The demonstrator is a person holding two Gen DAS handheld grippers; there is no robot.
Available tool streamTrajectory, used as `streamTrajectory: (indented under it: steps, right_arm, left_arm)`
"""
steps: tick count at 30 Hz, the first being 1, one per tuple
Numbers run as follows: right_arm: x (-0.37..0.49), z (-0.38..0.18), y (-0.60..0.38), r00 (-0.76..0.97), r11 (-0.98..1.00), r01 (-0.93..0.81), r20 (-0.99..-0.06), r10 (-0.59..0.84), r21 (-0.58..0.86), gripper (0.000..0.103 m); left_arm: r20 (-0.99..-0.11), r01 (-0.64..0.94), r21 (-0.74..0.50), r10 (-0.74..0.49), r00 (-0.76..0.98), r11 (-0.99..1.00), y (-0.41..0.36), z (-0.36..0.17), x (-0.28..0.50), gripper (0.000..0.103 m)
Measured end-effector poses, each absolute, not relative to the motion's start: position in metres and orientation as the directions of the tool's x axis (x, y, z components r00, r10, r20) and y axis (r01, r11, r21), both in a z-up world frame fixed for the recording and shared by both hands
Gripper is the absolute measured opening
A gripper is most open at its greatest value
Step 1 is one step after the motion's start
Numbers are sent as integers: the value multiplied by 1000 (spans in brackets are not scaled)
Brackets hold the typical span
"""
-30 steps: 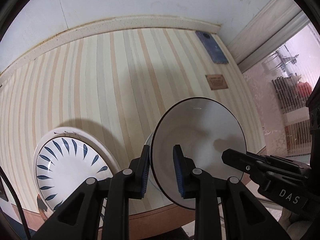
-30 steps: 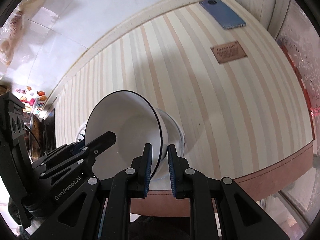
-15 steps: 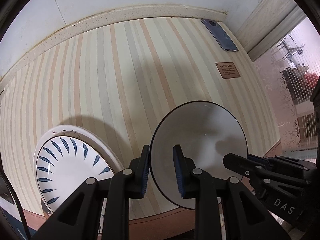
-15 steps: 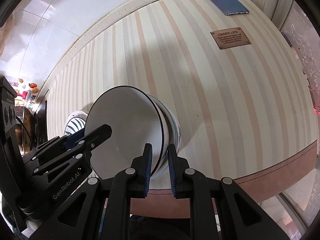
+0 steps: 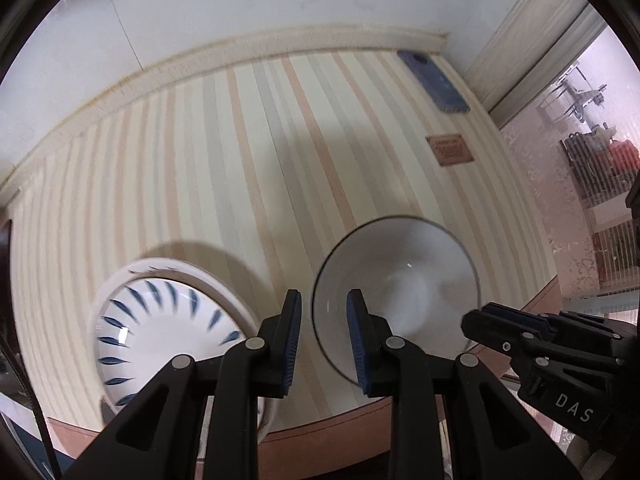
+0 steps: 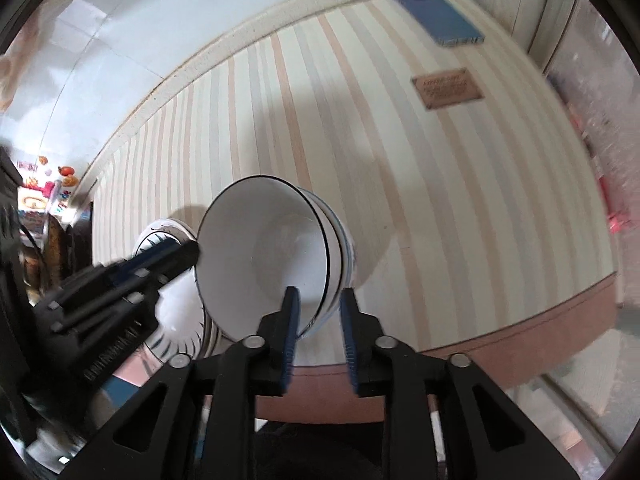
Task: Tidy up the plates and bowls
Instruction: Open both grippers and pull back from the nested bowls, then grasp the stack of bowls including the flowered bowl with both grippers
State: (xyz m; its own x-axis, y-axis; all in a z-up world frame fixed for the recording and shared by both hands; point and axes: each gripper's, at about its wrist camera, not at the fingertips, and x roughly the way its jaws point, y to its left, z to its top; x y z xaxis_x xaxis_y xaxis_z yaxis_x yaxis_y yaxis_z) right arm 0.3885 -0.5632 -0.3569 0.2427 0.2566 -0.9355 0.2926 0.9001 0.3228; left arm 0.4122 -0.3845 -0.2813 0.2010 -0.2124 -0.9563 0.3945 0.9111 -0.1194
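Left tool (image 5: 323, 320): fingers parted, blue-padded, pointing forward and down, tilted low. Right tool (image 6: 319, 316): fingers parted to similar gap, also aimed forward and down. Right tool shows at lower right of left wrist view, left tool at lower left of right wrist view, blurred. Two tools close together, side by side.

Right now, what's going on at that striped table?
A person works two handheld grippers on a bowl stack. The left gripper and right gripper both straddle the rim of the top white bowl, jaws slightly apart. A blue-leaf patterned plate sits beside it on the striped table; a phone lies at the far edge.
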Motion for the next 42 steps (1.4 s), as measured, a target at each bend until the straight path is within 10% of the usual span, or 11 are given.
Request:
streamTrajectory:
  steps: [7,12,15,29,42]
  right_arm:
    - [356,-296,-548,331,931,250,-927,177,267,70]
    - [332,-261,-542,383,926,249,-907,176,285,76]
    - [318,-244,-538,416,920,249,-891,182,304,83]
    - [268,-196,-543,506,913,282,-854,119,294,90]
    - [310,-299,-592,407,818,362,-865,292,447,91]
  left_arm:
    - [-924,440,-121,-262,277,890,-366,-224,389,30]
    - [-902,466,-152,-315,296,872,-357,-193,371,47]
    - [-885,482,-152,-337,323,863,-352,-174,361,74]
    - [-854,507,-168,-382,353,846,-349,-137,337,74]
    - [-923,420,-224,-330,200,879,-370,-221,380,74]
